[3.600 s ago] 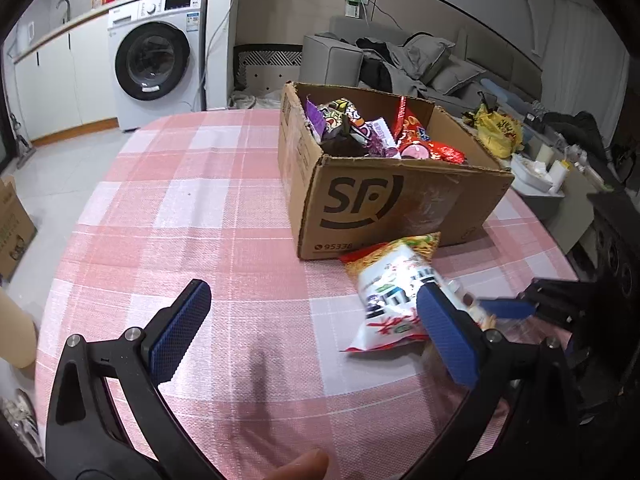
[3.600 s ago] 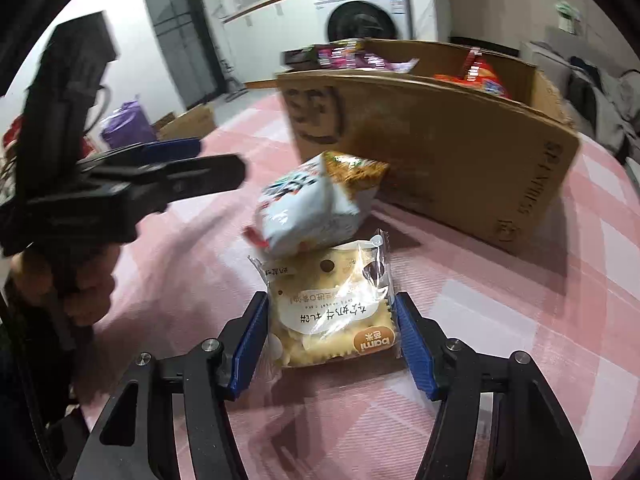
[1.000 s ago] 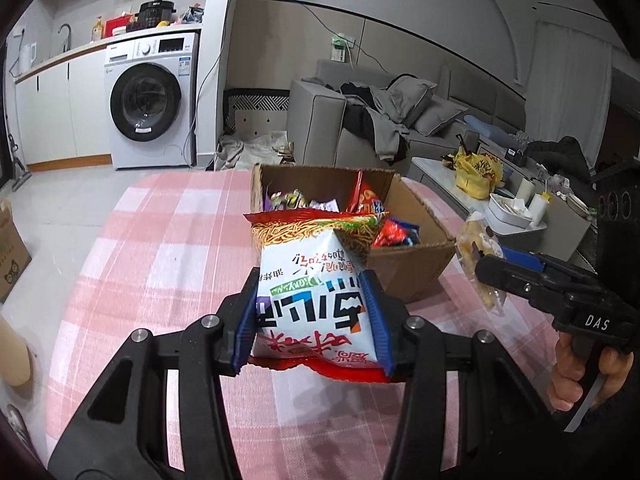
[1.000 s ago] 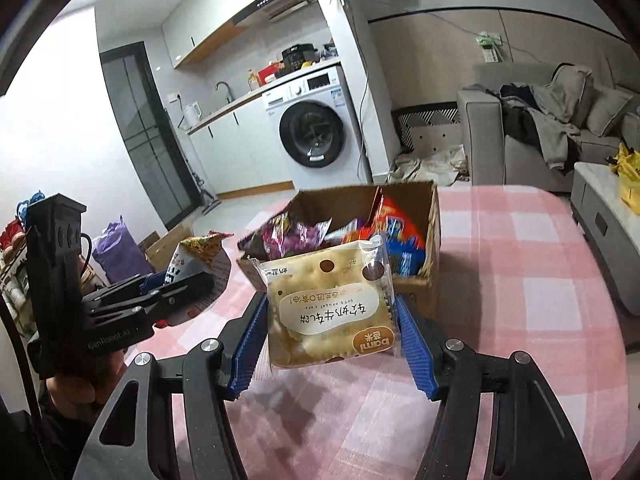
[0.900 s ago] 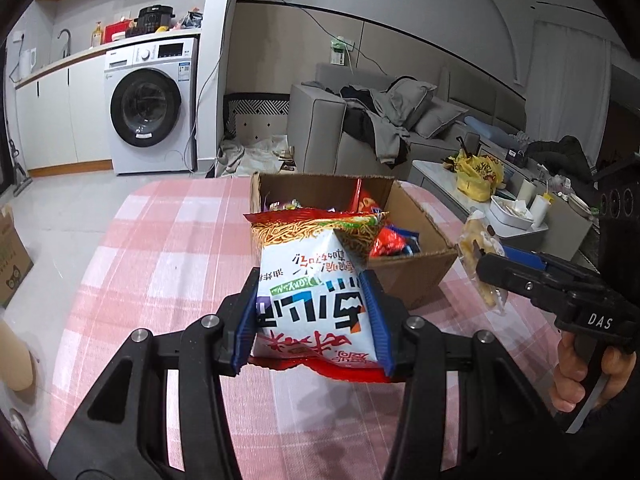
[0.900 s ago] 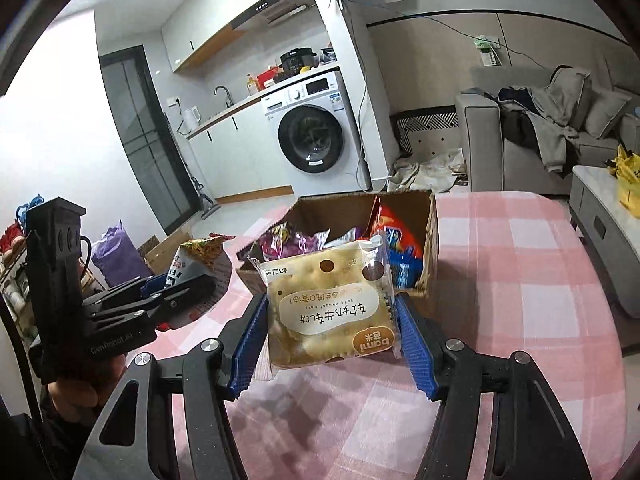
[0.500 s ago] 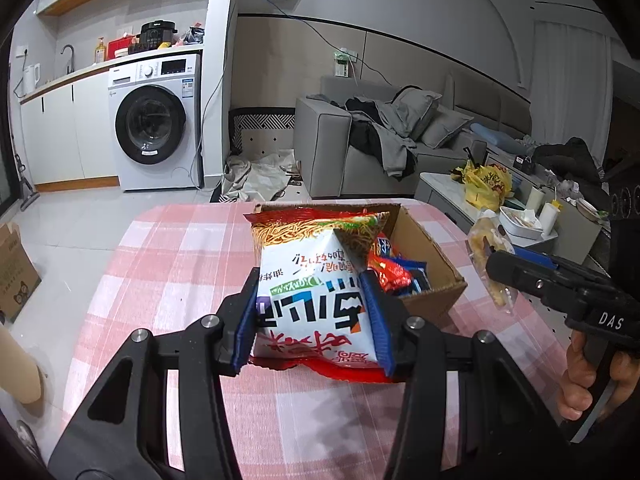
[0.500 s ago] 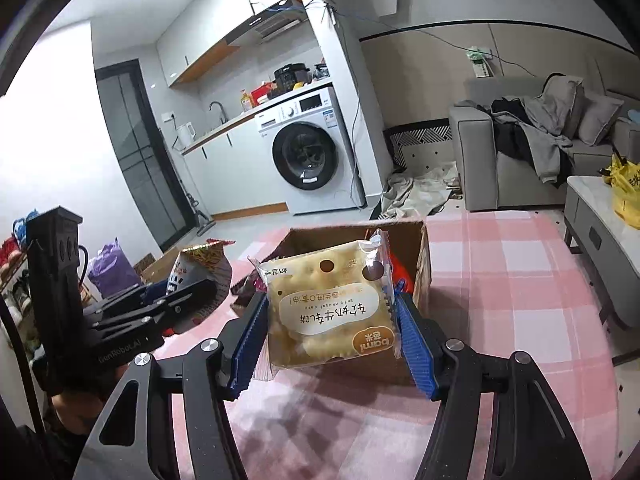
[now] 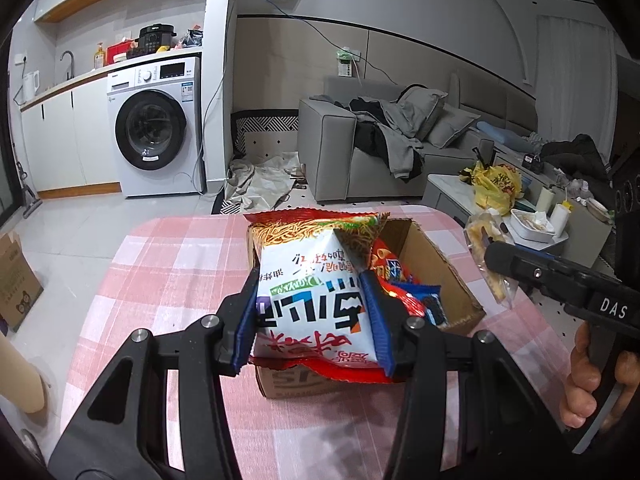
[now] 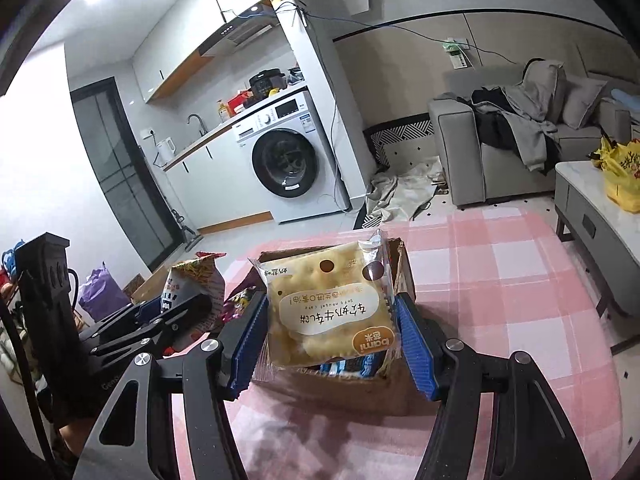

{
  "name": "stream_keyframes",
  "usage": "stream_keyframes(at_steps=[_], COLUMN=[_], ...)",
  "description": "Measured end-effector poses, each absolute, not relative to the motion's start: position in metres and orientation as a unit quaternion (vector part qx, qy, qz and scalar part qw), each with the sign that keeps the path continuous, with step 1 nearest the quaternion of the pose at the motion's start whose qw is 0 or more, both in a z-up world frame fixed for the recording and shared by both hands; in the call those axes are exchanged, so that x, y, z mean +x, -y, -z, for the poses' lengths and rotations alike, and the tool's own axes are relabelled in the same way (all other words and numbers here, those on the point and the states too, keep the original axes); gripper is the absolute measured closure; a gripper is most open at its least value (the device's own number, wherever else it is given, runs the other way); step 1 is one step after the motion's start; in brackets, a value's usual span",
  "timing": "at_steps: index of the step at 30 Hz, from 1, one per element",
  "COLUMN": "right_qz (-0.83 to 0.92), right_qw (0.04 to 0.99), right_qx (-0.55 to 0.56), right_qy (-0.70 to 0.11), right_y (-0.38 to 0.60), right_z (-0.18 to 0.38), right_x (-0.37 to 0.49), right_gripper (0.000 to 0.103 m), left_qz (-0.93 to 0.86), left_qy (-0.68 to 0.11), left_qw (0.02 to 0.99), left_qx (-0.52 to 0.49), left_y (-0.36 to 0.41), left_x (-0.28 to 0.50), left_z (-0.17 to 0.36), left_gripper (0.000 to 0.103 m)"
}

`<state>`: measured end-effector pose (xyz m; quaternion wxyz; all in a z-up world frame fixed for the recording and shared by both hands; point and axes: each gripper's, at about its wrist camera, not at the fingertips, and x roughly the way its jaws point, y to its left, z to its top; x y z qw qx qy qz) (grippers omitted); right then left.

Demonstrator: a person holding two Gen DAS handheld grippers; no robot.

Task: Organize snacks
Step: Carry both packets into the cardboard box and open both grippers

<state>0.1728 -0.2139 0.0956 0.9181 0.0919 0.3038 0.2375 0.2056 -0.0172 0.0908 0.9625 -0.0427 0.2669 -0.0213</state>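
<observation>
1. Left gripper [image 9: 310, 316]: jaws clamped on both sides of a noodle snack bag [image 9: 316, 296], narrow gap, bag upside down, off the surface.
2. Right gripper [image 10: 332, 338]: jaws closed on a cracker pack [image 10: 330, 312], wider gap than the left, pack also in the air.
3. Both packs held above the near end of the open cardboard box [image 9: 436, 264]; noodle bag over the box's left part, cracker pack over the right part.
4. Box sits on the pink checked surface [image 9: 172, 264], already partly filled: red and blue snack packets [image 9: 404, 284] visible inside from the left wrist view, more wrappers at the left end from the right wrist view.
5. Progress, judged: most snacks look boxed; no loose packs visible on the surface in either view, though the near surface is hidden behind the grippers.
6. Left to do: lower both packs into the box, release, pull clear. Probably the last 2 items.
7. Risk: box crowded; packs may perch on top of others or slide over the rim if dropped from height.
</observation>
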Motion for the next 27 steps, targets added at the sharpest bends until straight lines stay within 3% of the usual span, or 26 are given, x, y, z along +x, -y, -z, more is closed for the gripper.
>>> stream_keyframes(at_steps=[27], right_qz=[-0.241], right_qw=[0.902], right_qx=[0.105], right_qy=[-0.342], right_y=[0.185], right_z=[-0.05], right_x=[0.239], right_gripper=[0.039], left_qz=[0.048], left_qy=[-0.296], left_qw=[0.954], left_qx=[-0.022], left_y=[0.029], left_x=[0.317], left_z=[-0.054], left_gripper=[0.058])
